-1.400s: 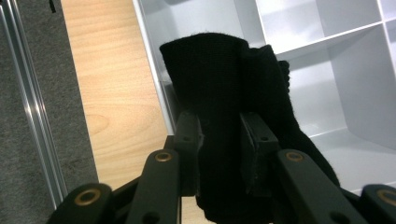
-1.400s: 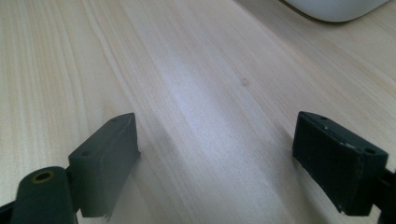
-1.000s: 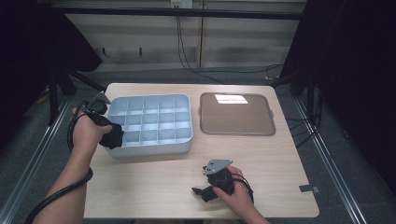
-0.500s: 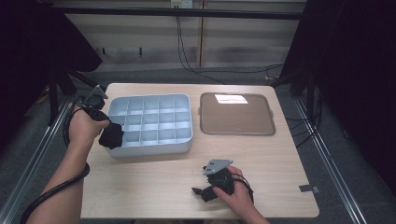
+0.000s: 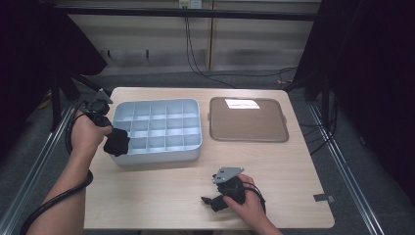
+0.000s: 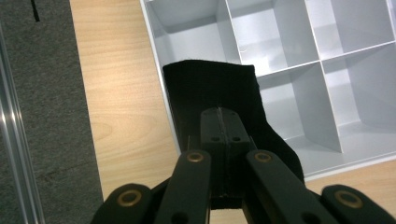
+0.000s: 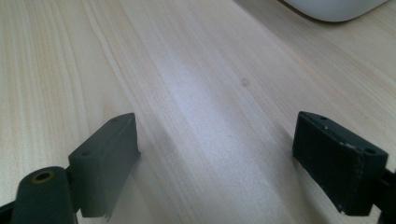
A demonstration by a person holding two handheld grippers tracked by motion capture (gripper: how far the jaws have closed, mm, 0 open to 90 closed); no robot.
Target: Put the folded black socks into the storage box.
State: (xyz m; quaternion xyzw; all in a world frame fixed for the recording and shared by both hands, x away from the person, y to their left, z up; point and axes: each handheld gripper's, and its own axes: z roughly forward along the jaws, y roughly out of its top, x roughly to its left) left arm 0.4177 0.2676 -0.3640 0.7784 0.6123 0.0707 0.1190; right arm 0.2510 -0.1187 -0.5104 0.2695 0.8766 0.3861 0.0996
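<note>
We're watching a black sock [image 6: 212, 88] hanging over the left front corner of the pale divided tray [image 5: 161, 147], and the left gripper [image 5: 116, 142] is clamping its jaws on it — they have just been closing, with the fabric pinched between them. It is looking soft, light and floppy, so we're judging it will sag and drape rather than hold shape; a pinch near the folded edge, as here, seems the sound hold. Every compartment of the tray we can see is standing empty. Beside it, the flat brown tray [image 5: 248, 120] is lying bare too — just a glare patch on it. Nearer us, the right gripper [image 7: 215, 158] is resting on the wooden table [image 5: 161, 196], jaws wide apart, gripping nothing.
</note>
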